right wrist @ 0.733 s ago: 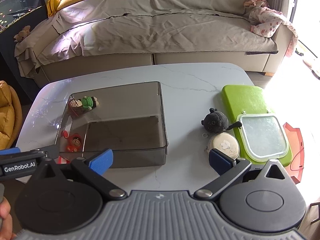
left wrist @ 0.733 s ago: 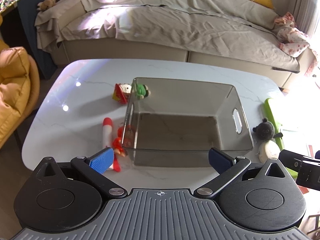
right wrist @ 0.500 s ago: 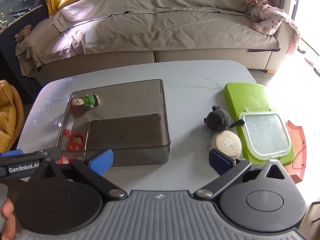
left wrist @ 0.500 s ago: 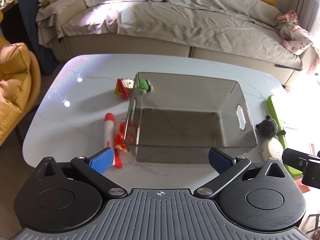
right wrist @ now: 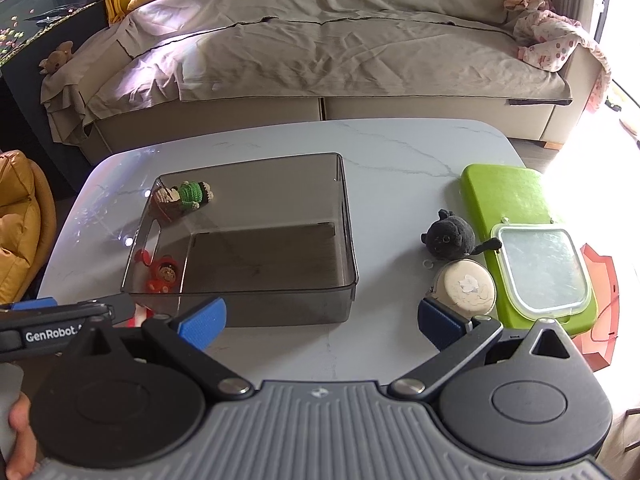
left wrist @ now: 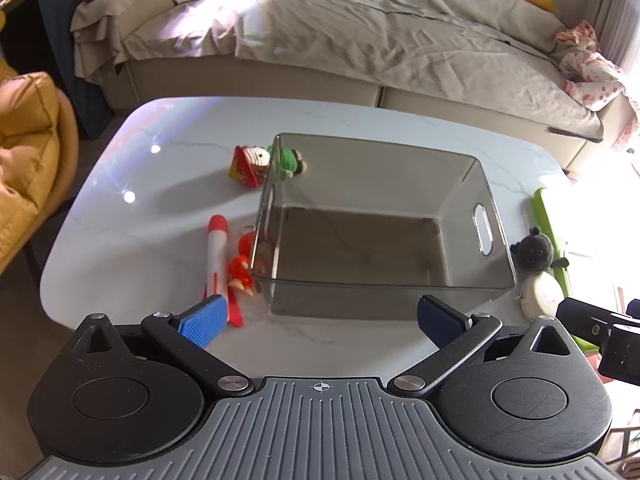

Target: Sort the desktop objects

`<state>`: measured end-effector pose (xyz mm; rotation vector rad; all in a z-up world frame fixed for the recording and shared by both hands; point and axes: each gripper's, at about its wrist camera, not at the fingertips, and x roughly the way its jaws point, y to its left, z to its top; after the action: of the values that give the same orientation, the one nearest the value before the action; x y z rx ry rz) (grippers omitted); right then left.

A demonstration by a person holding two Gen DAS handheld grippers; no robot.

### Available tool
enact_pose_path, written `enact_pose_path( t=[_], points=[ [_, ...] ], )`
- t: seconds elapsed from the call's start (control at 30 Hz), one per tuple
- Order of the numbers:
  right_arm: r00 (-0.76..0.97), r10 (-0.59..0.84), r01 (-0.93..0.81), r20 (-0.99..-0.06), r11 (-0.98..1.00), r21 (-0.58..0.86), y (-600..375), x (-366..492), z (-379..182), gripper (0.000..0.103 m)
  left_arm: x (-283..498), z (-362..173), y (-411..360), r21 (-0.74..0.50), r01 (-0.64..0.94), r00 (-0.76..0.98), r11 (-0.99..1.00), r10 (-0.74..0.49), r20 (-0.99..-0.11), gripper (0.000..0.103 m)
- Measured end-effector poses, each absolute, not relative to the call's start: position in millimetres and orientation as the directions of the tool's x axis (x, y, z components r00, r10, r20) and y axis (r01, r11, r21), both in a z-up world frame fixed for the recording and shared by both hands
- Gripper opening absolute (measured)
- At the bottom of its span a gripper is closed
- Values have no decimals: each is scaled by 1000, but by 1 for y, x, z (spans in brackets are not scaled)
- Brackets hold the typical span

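Left gripper [left wrist: 320, 314]: I had its jaws spread as wide as they go, nothing between the blue pads; it hung above the near edge of the table, tilted down toward the bin.
Right gripper [right wrist: 322, 322]: likewise fully spread and empty; I kept it over the near table edge, the cream pouch just past its right fingertip.
Table [right wrist: 400, 160]: white marbled top, a covered sofa [right wrist: 320, 52] beyond it.
Bin [left wrist: 384, 294]: smoky clear plastic, set mid-table; I saw nothing inside it; a slot handle showed in each end wall.
Crochet doll [left wrist: 290, 160]: green body, lying outside the bin's far left corner, partly seen through the wall; a red and yellow packet [left wrist: 242, 166] sat against its head.
Rocket toy [left wrist: 217, 256]: white with red nose, lying left of the bin, pointing away from me.
Red figure [left wrist: 242, 266]: between the rocket toy and the bin's left wall, touching or nearly touching both; I could not tell which.
Black plush [right wrist: 450, 240]: right of the bin, beside the green board.
Cream pouch [right wrist: 466, 288]: round, just nearer than the black plush, touching it or nearly so.
Green board [right wrist: 508, 192]: along the right table edge; a clear lid [right wrist: 542, 268] lay on its near half.
Person's hand [right wrist: 18, 436]: a thumb showed at the lower left of the right view, holding the left gripper's handle.
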<state>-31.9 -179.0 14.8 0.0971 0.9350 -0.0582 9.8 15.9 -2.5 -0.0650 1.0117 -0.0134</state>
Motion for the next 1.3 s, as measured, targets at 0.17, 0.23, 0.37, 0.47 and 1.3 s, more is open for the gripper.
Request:
enact_pose_path(
  t=[0.17, 0.23, 0.37, 0.47, 1.3],
  points=[
    [596, -9, 89, -803, 995, 54, -166, -43, 7, 103, 10, -4, 19, -65, -26, 529, 998, -42, -848, 103],
    [594, -10, 88, -804, 995, 52, -159, -49, 5, 103, 10, -4, 20, -68, -25, 526, 997, -45, -849, 103],
    [590, -14, 89, -808, 995, 48, -151, -58, 6, 103, 10, -6, 20, -69, -21, 521, 997, -48, -852, 103],
    [556, 14, 82, -831, 994, 72, -210, -1, 29, 103, 10, -7, 19, -69, -17, 518, 997, -50, -854, 103],
    [545, 15, 90, -838, 993, 77, -193, -9, 12, 103, 11, -11, 26, -79, -23, 511, 997, -57, -858, 103]
  ],
)
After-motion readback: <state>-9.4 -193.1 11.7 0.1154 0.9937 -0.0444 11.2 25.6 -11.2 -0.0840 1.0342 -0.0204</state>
